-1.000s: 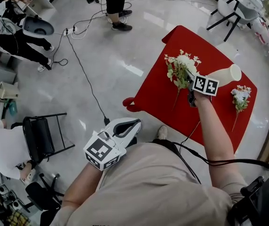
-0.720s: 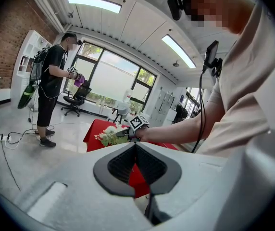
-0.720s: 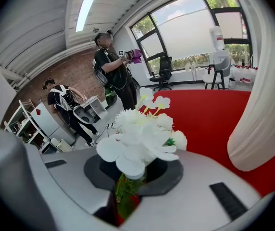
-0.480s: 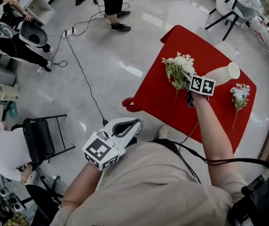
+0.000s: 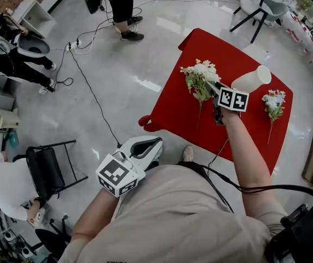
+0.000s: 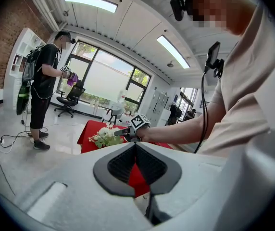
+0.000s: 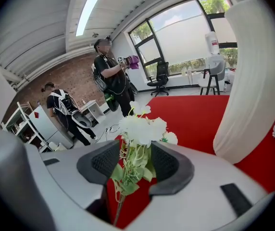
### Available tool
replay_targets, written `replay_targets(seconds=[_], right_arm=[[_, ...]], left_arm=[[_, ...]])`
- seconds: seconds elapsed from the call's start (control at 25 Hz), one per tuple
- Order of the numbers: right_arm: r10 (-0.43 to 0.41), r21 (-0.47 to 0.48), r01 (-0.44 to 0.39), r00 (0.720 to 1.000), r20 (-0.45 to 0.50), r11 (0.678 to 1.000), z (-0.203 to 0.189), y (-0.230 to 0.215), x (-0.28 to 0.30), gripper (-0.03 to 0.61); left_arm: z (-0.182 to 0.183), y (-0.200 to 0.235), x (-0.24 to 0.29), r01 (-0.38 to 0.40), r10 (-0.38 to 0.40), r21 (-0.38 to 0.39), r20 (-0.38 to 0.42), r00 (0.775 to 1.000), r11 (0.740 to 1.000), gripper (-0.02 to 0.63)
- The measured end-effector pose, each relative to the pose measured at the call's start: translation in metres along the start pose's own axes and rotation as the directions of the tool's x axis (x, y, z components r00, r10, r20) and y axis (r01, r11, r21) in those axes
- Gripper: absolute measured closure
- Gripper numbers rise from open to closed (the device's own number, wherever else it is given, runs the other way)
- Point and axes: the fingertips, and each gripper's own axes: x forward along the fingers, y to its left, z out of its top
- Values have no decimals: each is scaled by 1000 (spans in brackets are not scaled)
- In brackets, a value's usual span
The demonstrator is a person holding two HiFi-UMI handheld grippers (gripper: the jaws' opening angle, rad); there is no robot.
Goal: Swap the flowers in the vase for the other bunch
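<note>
Your right gripper (image 5: 212,87) has just been letting go: its jaws have been opening over the last second and now stand apart, with the white bunch (image 5: 199,76) loose between them and no longer pinched. That bunch lies flat on the table (image 5: 181,114), heads toward the far edge and stem pointing back at you, much where it lay a second ago. The vase (image 5: 250,80) stands just beside your right hand and its mouth looks empty, so the first half of the swap seems done. The other bunch (image 5: 273,101) lies on the far side of the vase, untouched. Your left gripper (image 5: 155,144) hangs near your body, jaws together on nothing. Leaves and stems sit right between the right jaws, so pulling straight back could snag them and drag the bunch toward the table's edge. Lift clear first. The bigger worry is the vase: your hand must pass it to reach the other bunch, and a brush from the wrist or the marker cube could tip it over.
</note>
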Motion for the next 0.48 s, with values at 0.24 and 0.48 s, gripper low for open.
replay_targets(seconds=[0.24, 0.48], right_arm=[[-18, -10, 18, 999, 44, 1000, 2, 1, -30, 370], [-33, -96, 41, 996, 82, 995, 1, 12, -73, 370]], left_arm=[[2, -7, 7, 49, -49, 23, -4, 999, 999, 606], [6, -15, 16, 101, -101, 39, -8, 995, 994, 606]])
